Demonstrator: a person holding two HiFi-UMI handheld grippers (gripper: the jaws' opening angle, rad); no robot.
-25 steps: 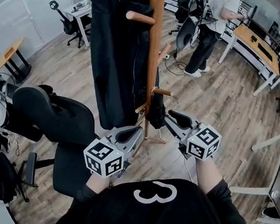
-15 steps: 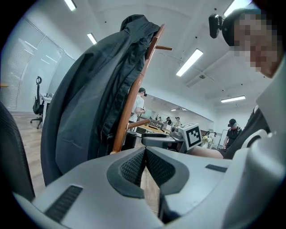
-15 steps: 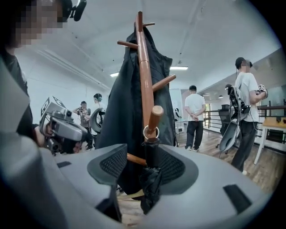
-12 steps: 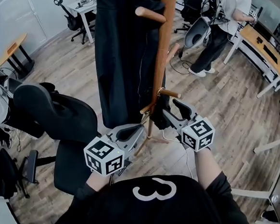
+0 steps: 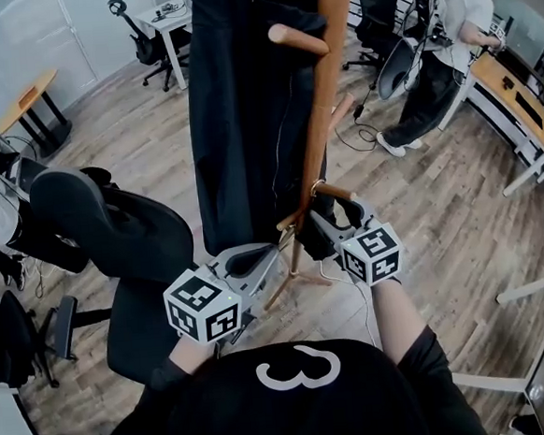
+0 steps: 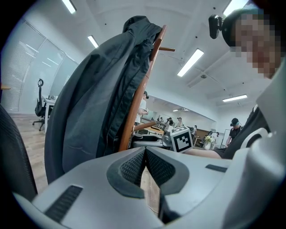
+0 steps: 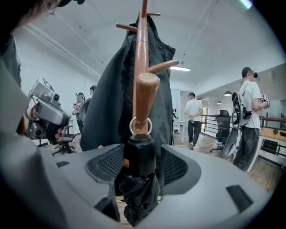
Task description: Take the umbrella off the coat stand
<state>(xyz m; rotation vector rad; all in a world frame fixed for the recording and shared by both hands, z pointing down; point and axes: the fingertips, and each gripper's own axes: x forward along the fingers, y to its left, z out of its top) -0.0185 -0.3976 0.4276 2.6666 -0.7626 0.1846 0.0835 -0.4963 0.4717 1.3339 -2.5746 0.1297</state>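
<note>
Two claws, one in each of my hands, meet at a wooden coat stand (image 5: 322,95) in an open office with a pale plank floor (image 5: 441,227), strip lights overhead and glass walls at the far left. My right claw (image 7: 140,164) has just been opening and now stands released, its ribbed pads (image 7: 178,165) on either side of the folded black umbrella (image 7: 139,154) with a narrow gap on each side. The umbrella hangs between them by a metal ring (image 7: 140,126) looped over a low peg (image 7: 145,96) of the stand. My left claw (image 6: 145,166) is clenched on nothing, pads together, held low and just left of the stand's foot. A long dark coat (image 5: 241,120) drapes from the top of the stand down its left side, close beside the umbrella. A black office chair (image 5: 113,224) stands just to my left, near the left claw. Farther off, a person (image 5: 442,48) in a white shirt stands at a wooden desk (image 5: 515,85) on the right, more chairs and desks line the back of the room, and a white cable (image 5: 364,312) trails across the planks beneath my right arm.
</note>
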